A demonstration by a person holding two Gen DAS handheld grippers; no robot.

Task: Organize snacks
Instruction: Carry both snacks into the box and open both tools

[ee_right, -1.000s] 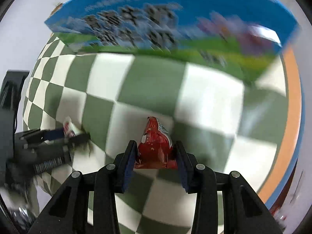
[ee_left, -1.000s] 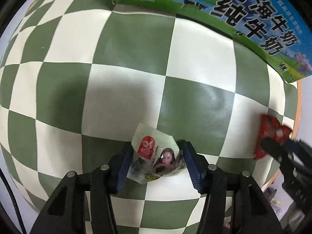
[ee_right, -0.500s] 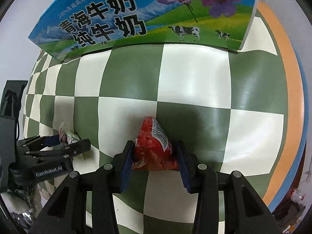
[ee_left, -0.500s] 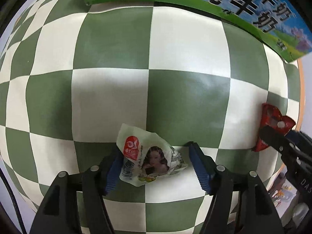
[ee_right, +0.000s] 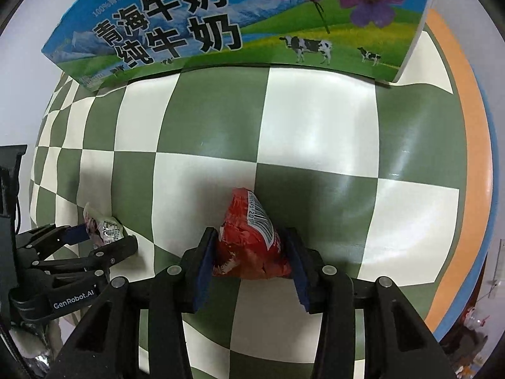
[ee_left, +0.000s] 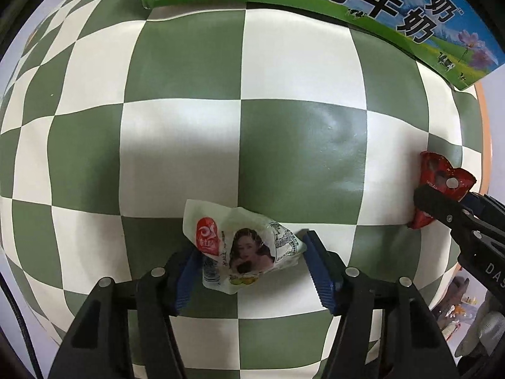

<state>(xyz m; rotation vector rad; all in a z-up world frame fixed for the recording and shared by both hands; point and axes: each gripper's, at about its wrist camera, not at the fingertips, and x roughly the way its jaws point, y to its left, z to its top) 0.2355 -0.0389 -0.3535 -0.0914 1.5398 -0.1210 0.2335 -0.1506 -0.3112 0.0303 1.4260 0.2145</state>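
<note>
I see both grippers pointing down at a table covered by a green and white checkered cloth (ee_left: 303, 145). At the far edge of the table stands a milk carton box (ee_right: 240, 25), blue and green, with cows, purple flowers and large Chinese letters on its side.

My left gripper (ee_left: 249, 265) has a white snack packet (ee_left: 243, 249) between its blue pads. The packet is crumpled, with a red round logo and a small portrait printed on it, and it lies on the cloth near the close edge of the table. Its jaws have just been closing a little after opening wider. The left pad (ee_left: 189, 268) is against the packet, partly hidden behind it, and the right pad (ee_left: 318, 268) is at the packet's right end; I cannot tell whether that pad really presses on the foil or only stands just beside it. So I cannot say for certain that this packet is grasped.

My right gripper (ee_right: 249, 259) is clenched on a red snack packet (ee_right: 252, 243). Both blue pads press on its sides, and the packet bulges between them, with its barcode strip turned to the upper right. It is over the cloth toward the right side of the table, not far from the orange rim (ee_right: 467, 145) of the table. Whether its bottom touches the cloth I cannot tell.

In the left wrist view the right gripper with the red packet shows at the right border, well apart from the white packet.
</note>
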